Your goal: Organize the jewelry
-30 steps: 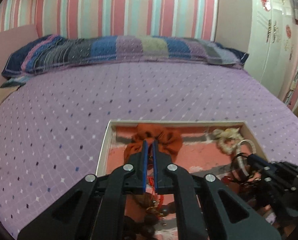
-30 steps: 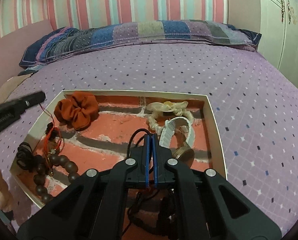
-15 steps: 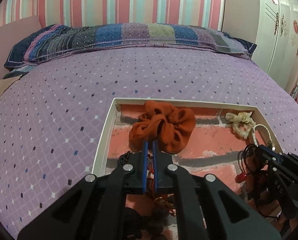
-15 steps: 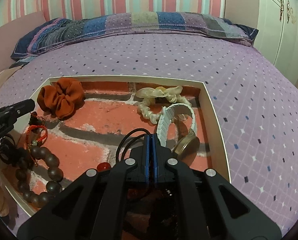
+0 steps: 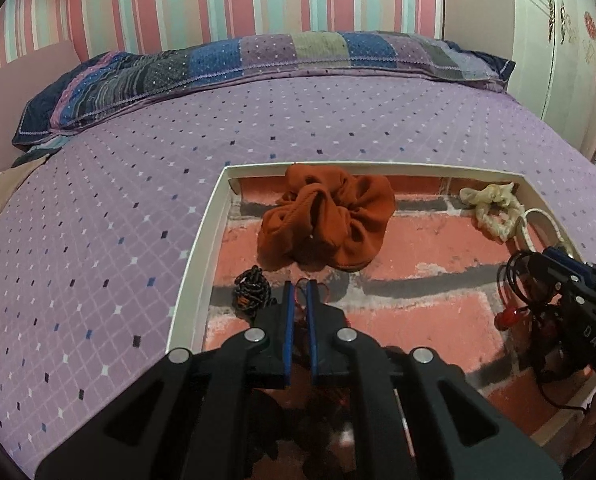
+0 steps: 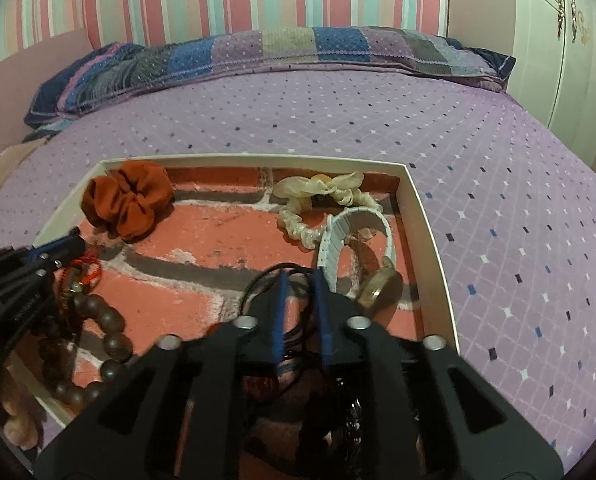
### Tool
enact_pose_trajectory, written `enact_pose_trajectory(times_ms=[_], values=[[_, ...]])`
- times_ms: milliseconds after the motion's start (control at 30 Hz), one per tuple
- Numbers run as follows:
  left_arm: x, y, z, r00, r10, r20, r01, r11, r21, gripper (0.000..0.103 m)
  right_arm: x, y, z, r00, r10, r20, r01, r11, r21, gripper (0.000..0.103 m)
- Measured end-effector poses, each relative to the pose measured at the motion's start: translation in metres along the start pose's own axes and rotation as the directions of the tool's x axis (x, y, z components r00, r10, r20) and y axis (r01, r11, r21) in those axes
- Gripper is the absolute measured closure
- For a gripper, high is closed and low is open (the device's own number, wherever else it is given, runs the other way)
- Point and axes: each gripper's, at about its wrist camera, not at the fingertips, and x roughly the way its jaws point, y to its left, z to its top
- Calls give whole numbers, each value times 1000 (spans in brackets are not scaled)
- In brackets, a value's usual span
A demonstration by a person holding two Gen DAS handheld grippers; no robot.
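Note:
A white-rimmed tray (image 5: 201, 248) lined with a brick print lies on the bed. My left gripper (image 5: 300, 286) hangs low over its near-left corner, shut on a red cord bracelet (image 6: 85, 276). My right gripper (image 6: 300, 278) is at the tray's near right. Its jaws are opening, and a black cord necklace (image 6: 265, 276) with a red bead (image 5: 506, 318) lies loose between them, no pad pressing on it. Dark wooden beads (image 6: 109, 320) lie beside the left gripper (image 6: 75, 240).
In the tray are an orange scrunchie (image 5: 330, 224), a cream scrunchie (image 6: 322, 196), a white-strapped watch with a gold case (image 6: 382, 284) and a small black braided cord (image 5: 249, 292). Purple bedspread (image 5: 97, 220) surrounds the tray; a striped pillow (image 5: 257, 60) lies at the back.
The right jaws have parted and let go of the black cord necklace. The left gripper has sunk toward the tray floor, still shut on the red bracelet.

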Motion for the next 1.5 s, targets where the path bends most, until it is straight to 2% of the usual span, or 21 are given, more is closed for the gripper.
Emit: enact_pose_trajectory(times_ms=[33, 67, 100, 133, 167, 200, 300, 400, 533, 600, 767, 900, 1133, 1333, 1500], values=[[-3, 1, 0, 1000, -1, 2, 1, 1000, -2, 93, -5, -1, 1, 1000, 0, 14, 0, 1000, 0, 62], [-9, 2, 1, 1000, -4, 9, 4, 1000, -9, 77, -11, -2, 1, 1000, 9, 25, -9, 1000, 5, 59], [-17, 3, 2, 1000, 2, 24, -1, 1000, -13, 64, -19, -4, 1, 999, 25, 31, -25, 1000, 14, 52], [-26, 3, 3, 999, 14, 44, -14, 1000, -16, 41, -25, -5, 1, 999, 33, 38, -34, 999, 21, 42], [-43, 3, 3, 995, 33, 89, -32, 999, -16, 36, -35, -6, 1, 998, 42, 51, -44, 999, 23, 37], [-53, 2, 3, 994, 31, 110, -30, 999, -14, 36, -48, -5, -1, 996, 45, 72, -45, 999, 7, 30], [-94, -2, -5, 991, 17, 129, -17, 1000, -1, 32, -85, -4, -6, 991, 22, 131, -19, 1000, -22, 11], [-142, 0, -28, 985, 32, 170, -31, 999, -7, 12, -129, -4, -14, 984, 19, 177, -14, 1000, -27, 4], [-199, 7, -64, 974, 68, 214, -69, 998, -4, 4, -178, -2, -37, 980, 18, 196, -12, 999, -36, 4], [-227, 9, -84, 968, 99, 232, -99, 995, -10, 4, -203, -2, -54, 981, 14, 196, -8, 1000, -28, 4], [-277, 4, -138, 961, 119, 248, -122, 993, -3, 4, -247, 0, -97, 983, -1, 186, 4, 1000, -15, 4], [-298, -11, -172, 957, 141, 254, -151, 988, 21, 4, -275, 4, -129, 985, -14, 170, 15, 1000, -6, 4], [-318, -33, -208, 965, 106, 239, -115, 993, 23, 4, -308, 12, -162, 979, -43, 200, 46, 999, -12, 4], [-326, -36, -223, 974, 81, 209, -82, 997, -4, 4, -327, 16, -175, 969, -59, 240, 67, 998, -23, 4], [-331, -32, -224, 974, 97, 203, -95, 995, -21, 4, -336, 15, -180, 964, -73, 257, 82, 996, -24, 4]])
